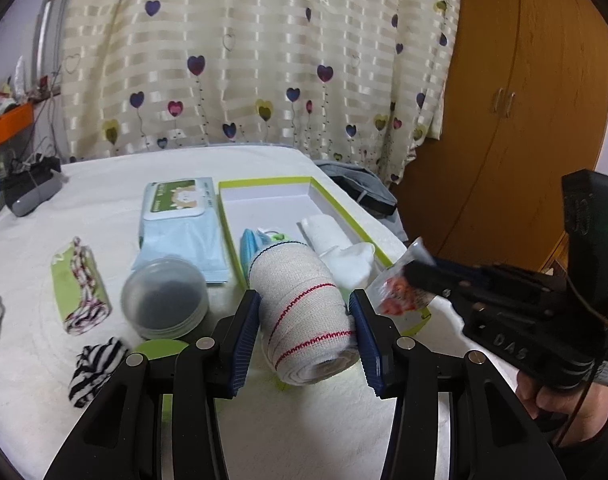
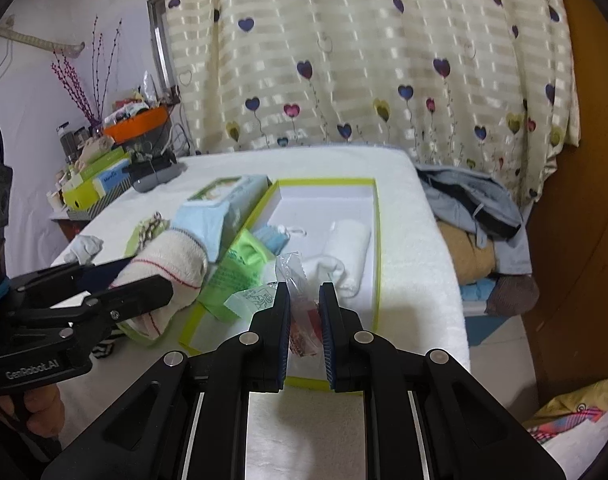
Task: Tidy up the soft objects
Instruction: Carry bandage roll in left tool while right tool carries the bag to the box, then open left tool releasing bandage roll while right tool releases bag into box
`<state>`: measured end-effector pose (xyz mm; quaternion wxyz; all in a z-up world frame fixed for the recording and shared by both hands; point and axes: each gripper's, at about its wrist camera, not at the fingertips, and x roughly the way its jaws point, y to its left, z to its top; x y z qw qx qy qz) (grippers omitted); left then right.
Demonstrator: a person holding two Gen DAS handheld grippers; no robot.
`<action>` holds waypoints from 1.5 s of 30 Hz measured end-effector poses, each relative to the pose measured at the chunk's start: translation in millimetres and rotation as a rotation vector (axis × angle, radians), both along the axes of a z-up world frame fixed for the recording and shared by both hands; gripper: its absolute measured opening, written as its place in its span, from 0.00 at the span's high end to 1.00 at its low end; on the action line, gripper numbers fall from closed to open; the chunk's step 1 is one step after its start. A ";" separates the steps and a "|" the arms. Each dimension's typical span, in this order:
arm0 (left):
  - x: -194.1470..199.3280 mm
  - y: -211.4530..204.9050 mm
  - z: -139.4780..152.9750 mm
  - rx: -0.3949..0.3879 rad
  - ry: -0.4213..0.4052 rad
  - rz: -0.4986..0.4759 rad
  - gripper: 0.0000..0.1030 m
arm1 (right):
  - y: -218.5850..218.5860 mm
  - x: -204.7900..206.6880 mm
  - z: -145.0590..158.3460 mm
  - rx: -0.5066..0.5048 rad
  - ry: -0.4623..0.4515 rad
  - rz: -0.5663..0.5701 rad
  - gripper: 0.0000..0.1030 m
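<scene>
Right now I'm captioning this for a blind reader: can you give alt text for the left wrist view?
The left gripper clamps a rolled elastic bandage near a green-rimmed box on a white-covered table. Beside it, the right gripper holds a clear packet with red contents.

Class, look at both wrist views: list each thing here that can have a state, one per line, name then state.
left gripper: jaws closed on the bandage roll
bandage roll: rolled up, gripped
right gripper: jaws shut on the clear packet
clear packet: sealed, held above the box
green-rimmed box: open, partly filled
wet wipes pack: flap closed
round container: lid on
wardrobe doors: shut
</scene>
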<state>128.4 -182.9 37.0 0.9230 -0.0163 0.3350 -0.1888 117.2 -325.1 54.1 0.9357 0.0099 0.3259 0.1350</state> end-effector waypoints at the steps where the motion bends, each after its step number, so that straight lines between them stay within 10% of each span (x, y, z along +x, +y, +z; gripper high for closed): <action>1: 2.7 -2.2 -2.4 0.001 0.007 -0.005 0.57 | 0.1 3.8 -4.2 -0.003 0.014 0.004 0.86; 30: 55.1 -28.7 -46.7 0.027 0.138 -0.034 0.56 | -5.3 71.6 -24.4 -0.010 0.051 0.025 0.85; 35: 55.5 -27.6 -44.4 0.007 0.138 -0.041 0.55 | -7.0 59.9 -16.5 -0.010 0.017 0.005 0.61; 45: 40.2 -18.9 -28.2 -0.018 0.098 -0.035 0.55 | -12.0 35.3 -2.3 0.008 0.000 -0.040 0.61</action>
